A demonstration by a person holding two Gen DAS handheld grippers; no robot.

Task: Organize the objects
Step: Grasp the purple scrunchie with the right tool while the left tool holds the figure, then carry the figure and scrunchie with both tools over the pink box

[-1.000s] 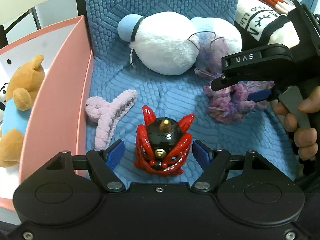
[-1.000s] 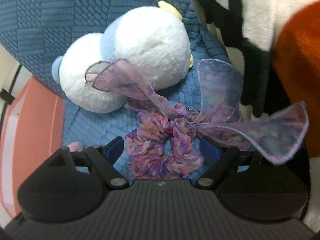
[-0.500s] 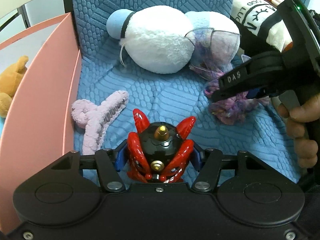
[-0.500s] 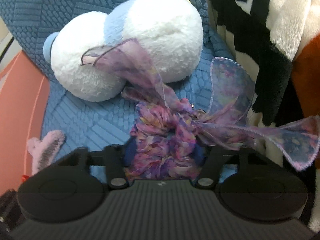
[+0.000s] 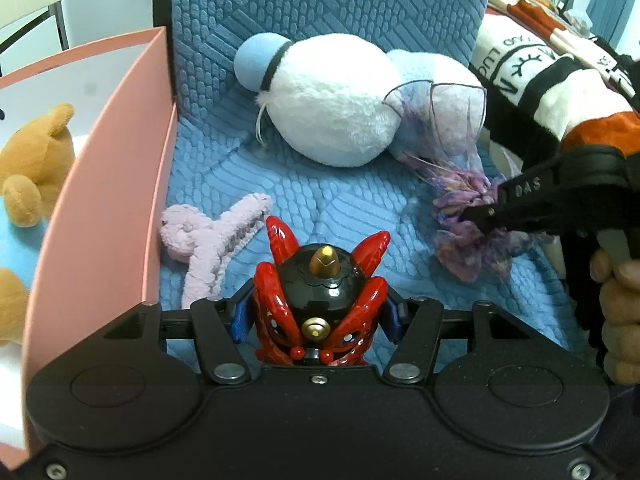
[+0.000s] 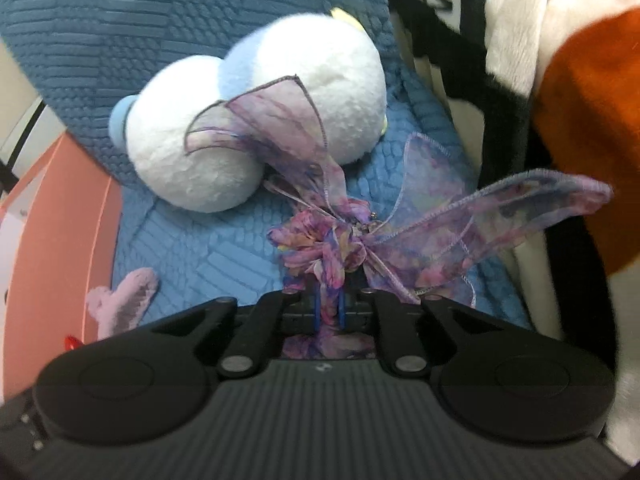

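A glossy red and black toy figure (image 5: 320,280) with a gold tip sits between the blue pads of my left gripper (image 5: 316,316), which is shut on its sides. It stands low over the blue quilted cushion (image 5: 340,208). My right gripper (image 6: 329,308) is pinched shut on a purple floral scrunchie (image 6: 320,240) with sheer ribbon tails. From the left wrist view that gripper (image 5: 480,212) bites the scrunchie (image 5: 460,248) at the right, with a hand on its trigger.
A pink box (image 5: 108,200) holding a tan teddy bear (image 5: 32,160) borders the cushion on the left. A white and blue plush (image 5: 332,100) lies at the back, a lilac fuzzy hair claw (image 5: 212,240) beside the box. Black, white and orange plush fabric (image 6: 580,120) crowds the right.
My left gripper moved in and closed on the red toy. My right gripper closed on the scrunchie and lifted it a little, bunching it and raising its ribbon tails.
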